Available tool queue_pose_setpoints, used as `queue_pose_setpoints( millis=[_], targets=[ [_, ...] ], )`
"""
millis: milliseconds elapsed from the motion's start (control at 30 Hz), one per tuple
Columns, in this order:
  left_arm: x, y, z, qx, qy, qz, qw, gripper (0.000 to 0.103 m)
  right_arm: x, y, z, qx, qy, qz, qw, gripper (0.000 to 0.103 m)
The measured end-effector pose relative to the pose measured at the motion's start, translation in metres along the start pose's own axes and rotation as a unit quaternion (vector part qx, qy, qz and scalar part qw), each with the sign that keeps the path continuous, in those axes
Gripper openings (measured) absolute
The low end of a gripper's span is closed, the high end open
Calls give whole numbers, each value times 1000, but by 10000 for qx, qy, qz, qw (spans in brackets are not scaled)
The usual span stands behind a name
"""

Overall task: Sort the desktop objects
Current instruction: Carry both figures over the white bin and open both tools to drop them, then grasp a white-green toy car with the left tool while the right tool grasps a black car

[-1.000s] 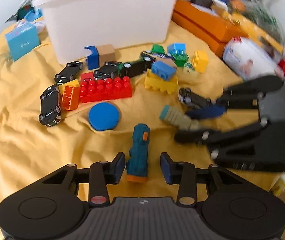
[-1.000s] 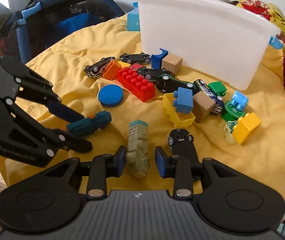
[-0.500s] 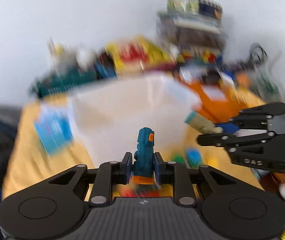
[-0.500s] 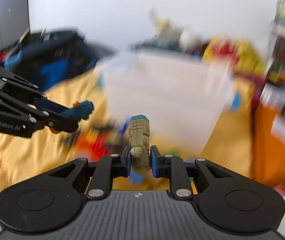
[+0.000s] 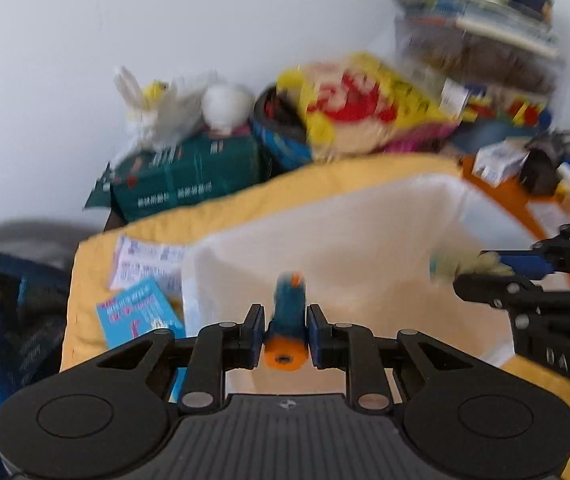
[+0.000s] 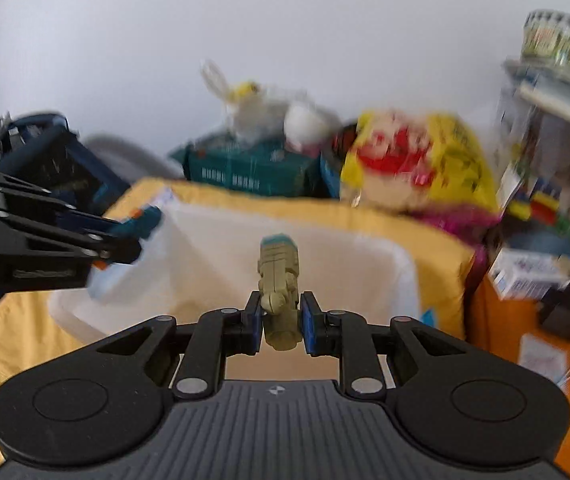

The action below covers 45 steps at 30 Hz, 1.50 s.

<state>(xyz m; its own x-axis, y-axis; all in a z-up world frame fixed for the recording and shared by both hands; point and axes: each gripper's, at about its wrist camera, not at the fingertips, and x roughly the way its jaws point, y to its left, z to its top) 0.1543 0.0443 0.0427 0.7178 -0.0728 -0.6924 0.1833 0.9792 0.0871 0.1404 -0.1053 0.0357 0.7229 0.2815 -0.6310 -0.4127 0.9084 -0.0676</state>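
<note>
My left gripper (image 5: 285, 334) is clamped on the teal toy (image 5: 289, 312), its blue pads pressing the flanks just ahead of the orange end cap; the toy points forward along the fingers, nose out over the white bin (image 5: 349, 256); my right gripper (image 6: 281, 324) is likewise closed on the beige toy (image 6: 279, 280), pads squeezing its lower body while the ribbed, teal-tipped end sticks out toward the same bin.

Both pieces look like hard moulded plastic, so I judge them light, stiff and unlikely to break from a short fall; the sides are smooth enough that a grip near one end could let them pivot, and I would have preferred a hold nearer the middle of each body, across the flat flanks rather than the rounded cap.

Further out, the bin sits on the yellow cloth (image 5: 325, 184), its interior pale and, as far as the motion blur lets me tell, holding nothing yet; the two grippers hang near each other above its opening, the left one showing at the left edge of the right camera's view.

Beyond the cloth are a green box (image 5: 189, 184), a white plush (image 5: 165, 112) and a yellow and red bag (image 5: 369, 108) against the wall.
</note>
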Motion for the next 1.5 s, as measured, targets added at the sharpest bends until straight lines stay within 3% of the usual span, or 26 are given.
queue_pose_setpoints(
  millis=[133, 200, 367, 467, 567, 667, 867, 933, 1033, 1100, 1300, 1433, 1500],
  targets=[
    [-10, 0, -6, -10, -11, -58, 10000, 44, -7, 6, -9, -105, -92, -64, 9999, 31],
    [-23, 0, -9, -41, -62, 76, 9999, 60, -19, 5, -11, -103, -285, 4, 9995, 37],
    [-57, -3, -27, -49, -382, 331, 9987, 72, -56, 9, -19, -140, -714, 188, 9972, 44],
    [-81, -4, -55, -483, -463, 256, 9974, 78, -83, 16, -42, -142, -1006, 258, 9945, 50],
    [-97, -9, -97, -676, -555, -21, 9962, 78, -99, 24, -77, -138, -989, 446, 9940, 54],
    [-101, -18, -137, -791, -563, 185, 9951, 78, -101, 35, -110, -161, -623, 427, 9970, 54],
    [-83, -37, -189, -325, 298, -1, 9990, 78, -94, 39, -154, -15, 156, 485, 9987, 54],
    [-82, -39, -200, -314, 476, -266, 9980, 77, -93, 40, -163, -65, 283, 508, 9983, 54],
    [-84, -47, -209, -197, 505, -473, 9974, 72, -93, 45, -175, -299, 450, 511, 9972, 52],
    [-83, -57, -212, 33, 576, -466, 9972, 63, -91, 51, -182, -444, 590, 517, 9959, 49],
    [-80, -71, -223, 130, 732, -596, 9955, 58, -78, 78, -201, -1558, 779, 117, 9846, 38],
    [-77, -64, -219, 72, 673, -282, 9973, 58, -61, 81, -208, -1870, 855, -142, 9785, 34],
    [-72, -54, -214, 9, 618, 11, 9981, 58, -58, 80, -207, -1879, 855, -242, 9782, 21]
  ],
)
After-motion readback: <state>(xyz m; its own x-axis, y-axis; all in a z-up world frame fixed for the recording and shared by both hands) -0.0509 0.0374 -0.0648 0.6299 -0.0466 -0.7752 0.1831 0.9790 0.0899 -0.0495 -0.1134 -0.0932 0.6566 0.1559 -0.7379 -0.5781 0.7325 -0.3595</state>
